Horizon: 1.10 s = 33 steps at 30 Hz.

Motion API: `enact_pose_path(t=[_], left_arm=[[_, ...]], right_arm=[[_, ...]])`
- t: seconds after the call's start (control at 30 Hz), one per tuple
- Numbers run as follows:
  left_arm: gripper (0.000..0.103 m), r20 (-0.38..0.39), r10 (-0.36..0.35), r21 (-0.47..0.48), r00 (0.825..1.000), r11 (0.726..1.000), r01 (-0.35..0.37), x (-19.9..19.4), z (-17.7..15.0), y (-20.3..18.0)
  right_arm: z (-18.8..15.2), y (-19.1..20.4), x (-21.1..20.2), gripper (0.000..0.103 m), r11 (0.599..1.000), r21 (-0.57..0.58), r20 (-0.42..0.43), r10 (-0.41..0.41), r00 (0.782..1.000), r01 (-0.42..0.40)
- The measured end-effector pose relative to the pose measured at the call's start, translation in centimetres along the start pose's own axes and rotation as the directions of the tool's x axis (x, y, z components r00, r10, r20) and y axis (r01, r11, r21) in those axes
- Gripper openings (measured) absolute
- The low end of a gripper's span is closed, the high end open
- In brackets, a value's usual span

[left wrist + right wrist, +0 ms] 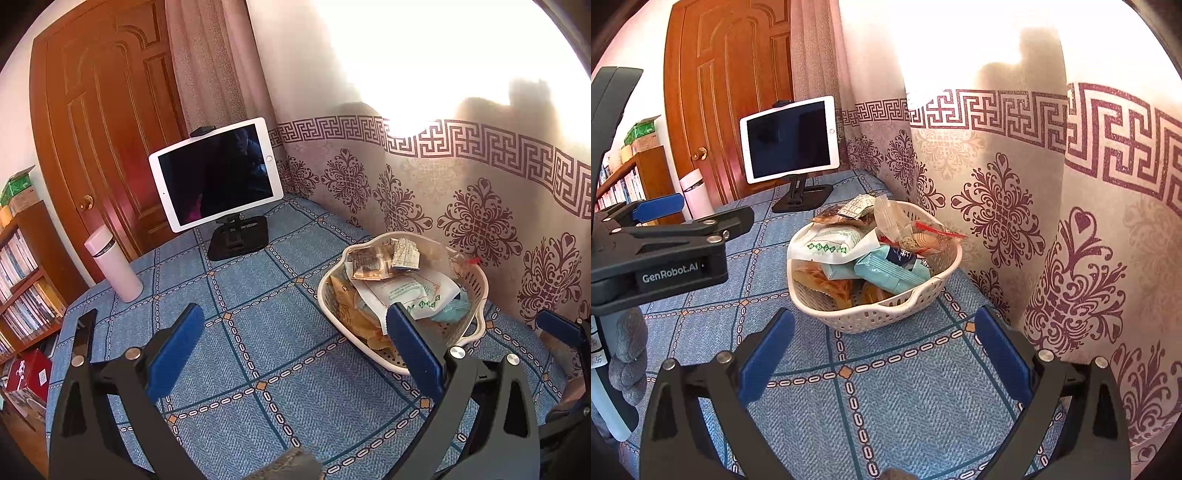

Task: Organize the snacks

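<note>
Plainly, both the left gripper (295,343) and the right gripper (884,343) hang spread wide and hold nothing above the blue tablecloth (288,387). Ahead sits the white basket (886,314), heaped with snack packets (886,266), beside the curtain (1071,221).

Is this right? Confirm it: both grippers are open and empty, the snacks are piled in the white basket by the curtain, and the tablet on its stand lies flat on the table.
One error: the tablet stands propped upright on its stand, as the right wrist view shows. The rest holds.
</note>
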<state>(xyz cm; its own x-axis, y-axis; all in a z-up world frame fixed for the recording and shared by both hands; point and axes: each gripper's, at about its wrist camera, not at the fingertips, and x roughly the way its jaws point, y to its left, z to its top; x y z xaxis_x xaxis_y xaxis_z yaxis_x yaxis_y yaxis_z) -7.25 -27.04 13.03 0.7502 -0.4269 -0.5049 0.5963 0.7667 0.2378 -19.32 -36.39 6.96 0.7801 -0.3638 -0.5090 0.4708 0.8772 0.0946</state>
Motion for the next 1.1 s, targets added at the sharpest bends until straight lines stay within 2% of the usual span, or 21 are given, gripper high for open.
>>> enact_pose_path(t=[0.53, 1.1], left_arm=[[0.1, 0.002, 0.007, 0.005, 1.0, 1.0, -0.007, -0.3, -0.4, 0.7], [0.1, -0.002, 0.011, 0.042, 1.0, 0.999, -0.011, 0.5, -0.1, -0.5]], right_arm=[[0.8, 0.8, 0.3, 0.097, 0.999, -0.039, 0.0, -0.025, 1.0, 0.025], [0.6, 0.0, 0.9, 0.098, 0.999, -0.027, -0.011, -0.029, 1.0, 0.029]])
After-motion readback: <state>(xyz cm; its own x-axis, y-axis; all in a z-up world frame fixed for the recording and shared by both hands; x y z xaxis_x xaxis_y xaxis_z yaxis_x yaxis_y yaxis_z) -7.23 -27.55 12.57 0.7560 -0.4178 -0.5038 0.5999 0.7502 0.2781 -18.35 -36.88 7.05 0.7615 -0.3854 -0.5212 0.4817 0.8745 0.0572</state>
